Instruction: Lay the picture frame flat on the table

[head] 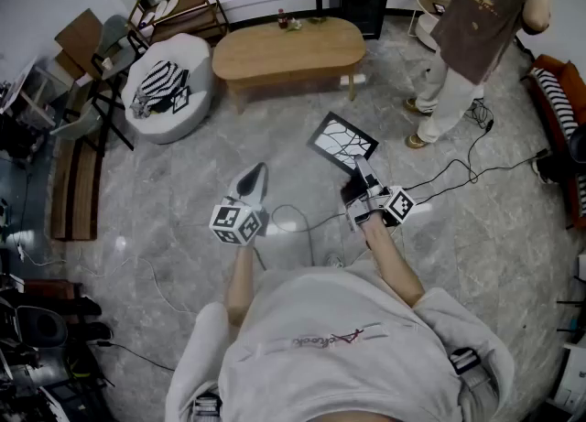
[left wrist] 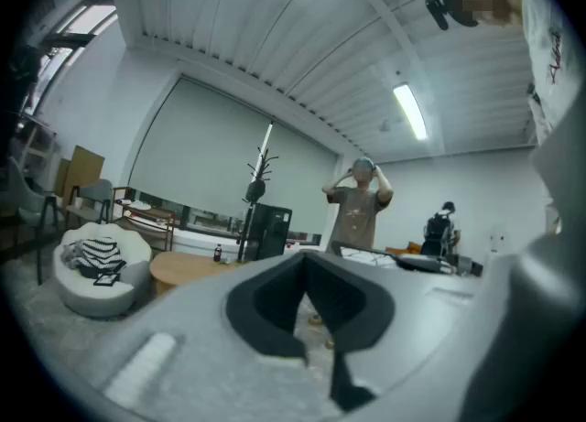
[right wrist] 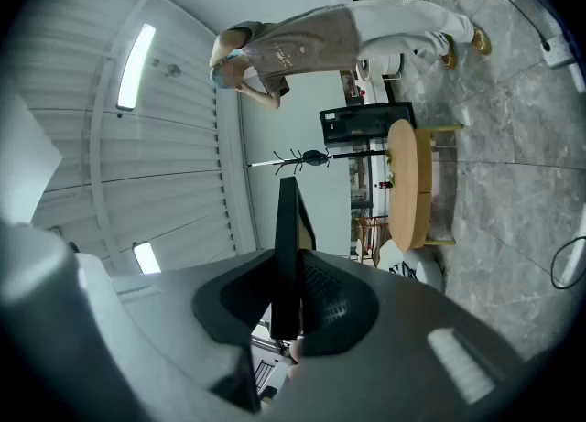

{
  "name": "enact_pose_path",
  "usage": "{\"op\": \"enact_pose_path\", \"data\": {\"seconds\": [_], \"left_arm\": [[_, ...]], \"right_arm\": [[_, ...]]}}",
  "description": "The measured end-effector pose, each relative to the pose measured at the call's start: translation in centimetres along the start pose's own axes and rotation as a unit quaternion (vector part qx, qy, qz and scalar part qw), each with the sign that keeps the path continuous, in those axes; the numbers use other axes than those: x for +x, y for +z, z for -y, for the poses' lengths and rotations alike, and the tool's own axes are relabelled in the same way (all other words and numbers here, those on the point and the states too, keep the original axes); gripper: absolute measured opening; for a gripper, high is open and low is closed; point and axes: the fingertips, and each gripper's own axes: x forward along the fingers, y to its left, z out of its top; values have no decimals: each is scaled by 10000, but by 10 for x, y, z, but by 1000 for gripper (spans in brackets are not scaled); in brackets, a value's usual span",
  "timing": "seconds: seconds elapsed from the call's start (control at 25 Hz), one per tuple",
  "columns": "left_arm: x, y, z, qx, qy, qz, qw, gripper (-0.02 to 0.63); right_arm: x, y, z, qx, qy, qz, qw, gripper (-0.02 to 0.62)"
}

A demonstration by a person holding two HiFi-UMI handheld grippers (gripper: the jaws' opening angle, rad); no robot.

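Note:
The picture frame [head: 342, 142], black-edged with a white branch drawing, hangs tilted above the marble floor in the head view. My right gripper [head: 361, 171] is shut on its near corner. In the right gripper view the frame [right wrist: 287, 219] runs edge-on between the two dark pads, which press on both its faces. My left gripper [head: 256, 173] is held out to the left of the frame and apart from it; its tips meet in the left gripper view [left wrist: 305, 260], with nothing between them. The oval wooden table [head: 288, 48] stands further ahead.
A person [head: 476, 36] stands to the right of the table. A white pouf [head: 169, 86] with striped cloth sits to the table's left, with chairs and a shelf beyond it. Cables [head: 458, 173] trail over the floor at the right. A dark cabinet [left wrist: 265, 231] stands behind the table.

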Motion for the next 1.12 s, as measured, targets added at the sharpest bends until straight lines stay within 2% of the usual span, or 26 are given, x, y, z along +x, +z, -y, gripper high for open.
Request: {"op": "enact_pose_path", "data": {"seconds": [0.64, 0.84, 1.12], "left_arm": [[5, -5, 11, 40, -48, -93, 9999, 0], [9, -11, 13, 184, -4, -183, 9997, 0], [8, -16, 11, 157, 100, -174, 9997, 0]], "right_arm": [[-2, 2, -8, 27, -23, -18, 10000, 67], [-4, 4, -3, 29, -36, -43, 10000, 67], [-1, 3, 2, 61, -51, -134, 9999, 67]]}}
